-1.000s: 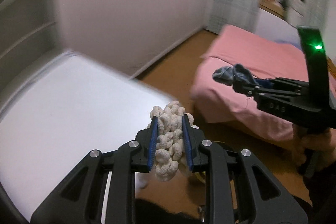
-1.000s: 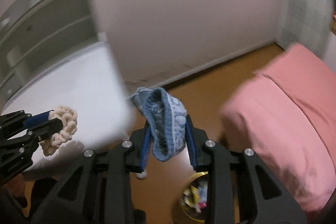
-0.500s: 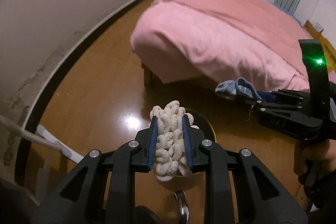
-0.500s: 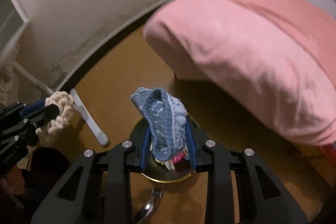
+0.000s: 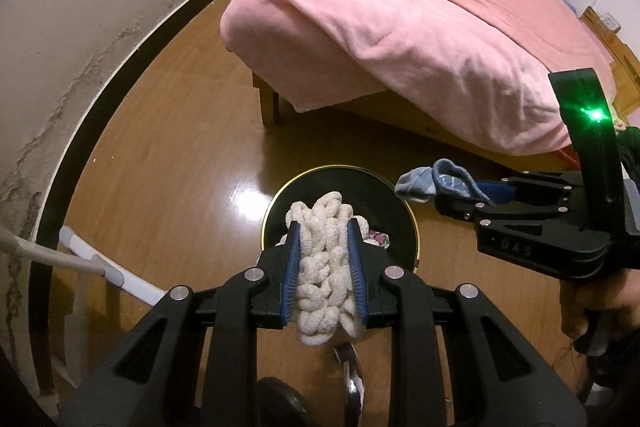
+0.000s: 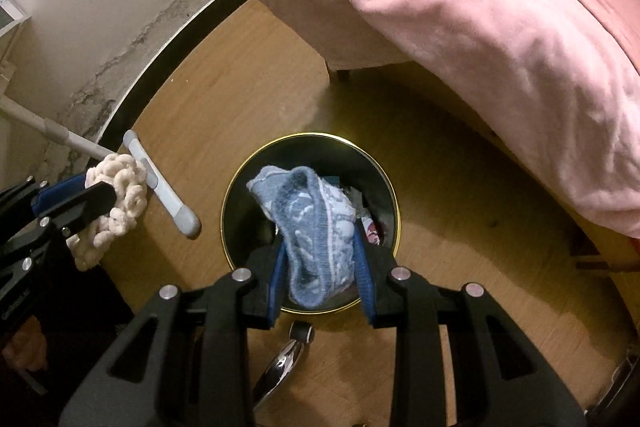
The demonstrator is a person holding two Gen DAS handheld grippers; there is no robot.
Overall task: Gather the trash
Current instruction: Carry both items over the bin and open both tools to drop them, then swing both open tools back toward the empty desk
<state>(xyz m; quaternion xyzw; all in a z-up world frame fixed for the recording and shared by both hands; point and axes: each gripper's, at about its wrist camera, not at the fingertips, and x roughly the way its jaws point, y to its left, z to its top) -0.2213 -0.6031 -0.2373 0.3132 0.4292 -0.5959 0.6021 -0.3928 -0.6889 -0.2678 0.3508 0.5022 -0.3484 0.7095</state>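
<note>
Wooden floor (image 5: 168, 163) below us carries a black bin (image 6: 240, 195); our left gripper (image 5: 324, 259) jaws clamp a cream knit wad (image 5: 324, 247), right gripper (image 6: 320, 259) jaws pinch a blue sock (image 6: 312, 223).

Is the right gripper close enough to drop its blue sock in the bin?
Probably yes. The right gripper, shut on the blue sock, points down over the open black bin. Nothing covers the bin's mouth, and the left gripper is off to the side.
</note>
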